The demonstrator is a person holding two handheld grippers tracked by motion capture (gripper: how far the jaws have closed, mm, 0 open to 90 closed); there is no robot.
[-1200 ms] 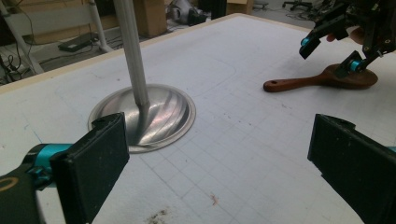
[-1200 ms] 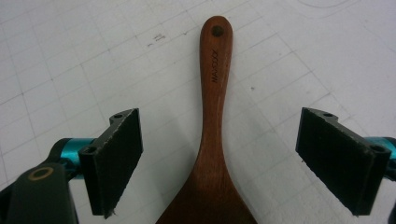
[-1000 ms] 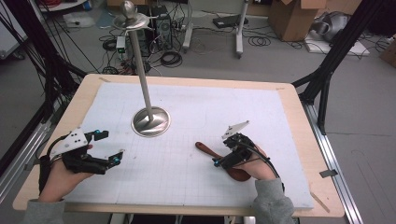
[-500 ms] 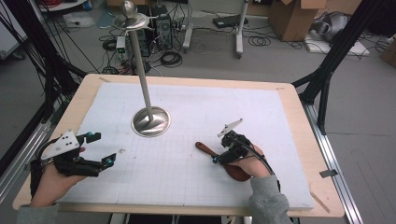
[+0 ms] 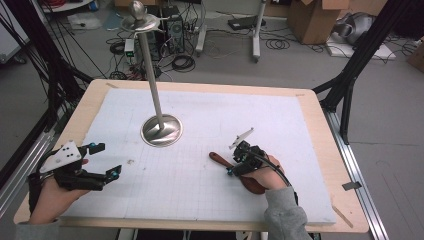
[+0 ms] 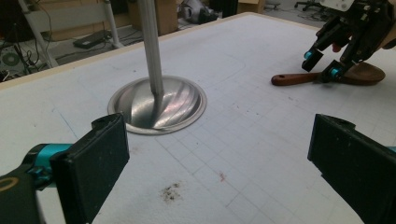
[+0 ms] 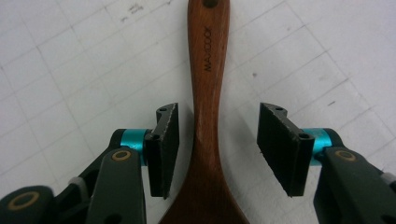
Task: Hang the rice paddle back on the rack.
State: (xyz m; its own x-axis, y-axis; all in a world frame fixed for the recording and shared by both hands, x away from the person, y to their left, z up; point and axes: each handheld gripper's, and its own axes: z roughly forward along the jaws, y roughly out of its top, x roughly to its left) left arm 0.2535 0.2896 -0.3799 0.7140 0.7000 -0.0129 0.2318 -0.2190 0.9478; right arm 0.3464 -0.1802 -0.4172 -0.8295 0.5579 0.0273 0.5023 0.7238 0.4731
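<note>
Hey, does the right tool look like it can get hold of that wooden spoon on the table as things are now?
Probably yes. The right tool is open with its jaws on either side of the wooden spoon's neck, a gap showing on each side. The spoon lies flat on the white mat with nothing between it and the jaws.

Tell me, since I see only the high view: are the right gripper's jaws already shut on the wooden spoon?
Observer: No. In the right gripper view the right gripper is open, its jaws either side of the spoon handle, with a gap on each side.
Operator: Anything written on the spoon?
Observer: Yes, small dark lettering is stamped along the handle; I can't read it surely.
Operator: And the left gripper?
Observer: The left gripper is wide open over bare mat, holding nothing. It points toward the metal stand, with a small dark smudge on the mat just ahead of it.
</note>
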